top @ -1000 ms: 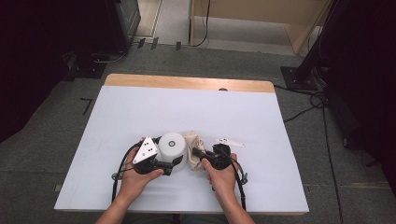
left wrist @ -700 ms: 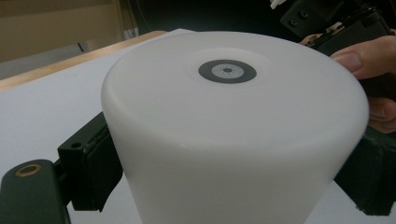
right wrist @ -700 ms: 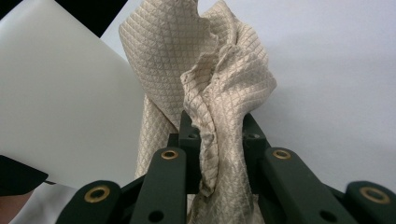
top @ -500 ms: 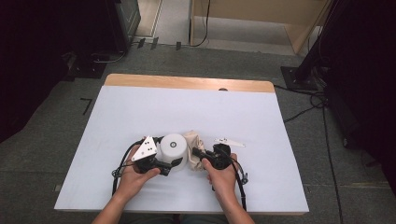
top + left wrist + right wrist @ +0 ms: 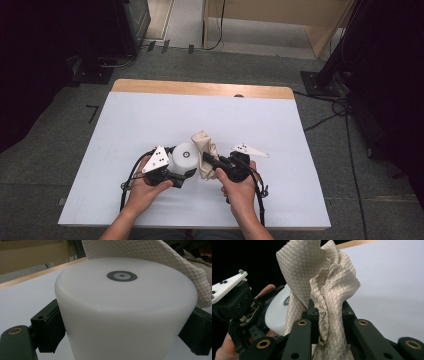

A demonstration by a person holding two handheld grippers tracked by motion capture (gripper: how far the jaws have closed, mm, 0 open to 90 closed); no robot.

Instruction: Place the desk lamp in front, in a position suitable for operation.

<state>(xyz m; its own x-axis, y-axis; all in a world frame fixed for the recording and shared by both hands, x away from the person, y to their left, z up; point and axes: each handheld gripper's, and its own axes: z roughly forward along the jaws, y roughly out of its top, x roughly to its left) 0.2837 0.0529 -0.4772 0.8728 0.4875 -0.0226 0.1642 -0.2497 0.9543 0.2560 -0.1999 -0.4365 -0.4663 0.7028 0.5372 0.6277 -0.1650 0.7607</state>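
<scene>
At the table's near edge, the left gripper (image 5: 181, 176) clamps a white tub (image 5: 183, 157) by its sides while the right gripper (image 5: 209, 161) pinches a cloth (image 5: 205, 150) bunched beside it, apparently ready to wipe the tub's top next.

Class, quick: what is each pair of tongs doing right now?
Left tongs: closed on the white cylinder.
Right tongs: closed on the beige cloth.
</scene>
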